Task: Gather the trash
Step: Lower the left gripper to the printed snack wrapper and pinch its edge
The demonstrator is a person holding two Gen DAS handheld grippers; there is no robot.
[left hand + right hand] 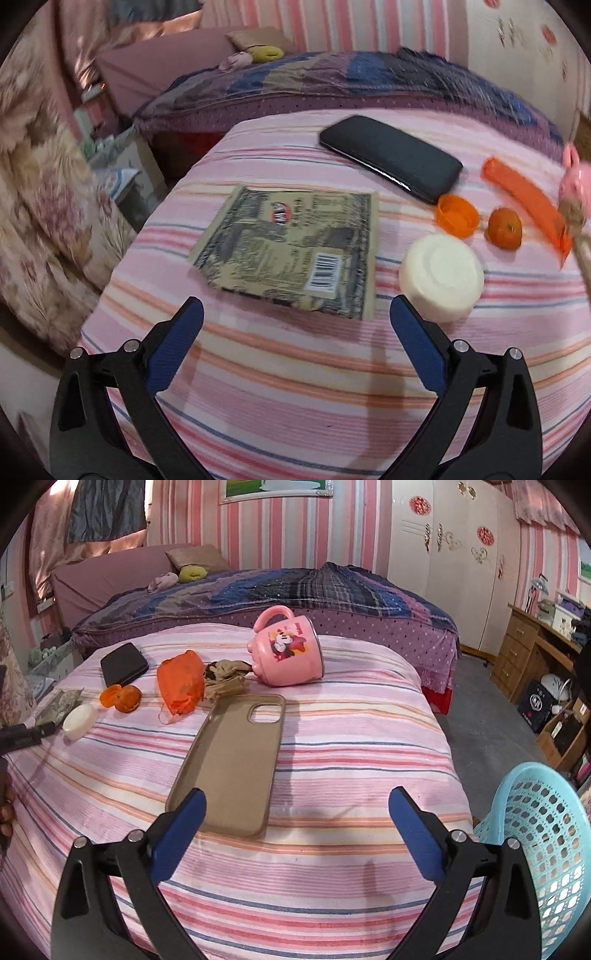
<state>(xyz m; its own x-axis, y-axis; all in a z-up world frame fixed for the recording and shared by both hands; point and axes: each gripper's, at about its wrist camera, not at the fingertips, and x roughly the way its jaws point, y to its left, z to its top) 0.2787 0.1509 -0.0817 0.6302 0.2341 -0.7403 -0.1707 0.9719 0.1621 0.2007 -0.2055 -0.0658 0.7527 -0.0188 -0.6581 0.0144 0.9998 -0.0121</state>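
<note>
Trash lies scattered over a pink striped bedspread (351, 738). A flat, empty snack wrapper (291, 247), tan with dark print and a white barcode, rests directly ahead of the left gripper (295, 321), whose blue-padded jaws stand wide apart and hold nothing. Just right of the wrapper sits a white round lid (441, 273); beyond the lid are orange peel (456, 215) and a small orange fruit (505, 228). A black case (391, 157) lies behind the wrapper. The right gripper (295, 805) is also spread open and empty, over a beige phone case (232, 760). Farther back from the phone case lie a crumpled orange bag (181, 681), a tan rag (225, 679) and a tipped pink mug (288, 650). A blue basket (543, 842) stands at the bed's right edge.
</note>
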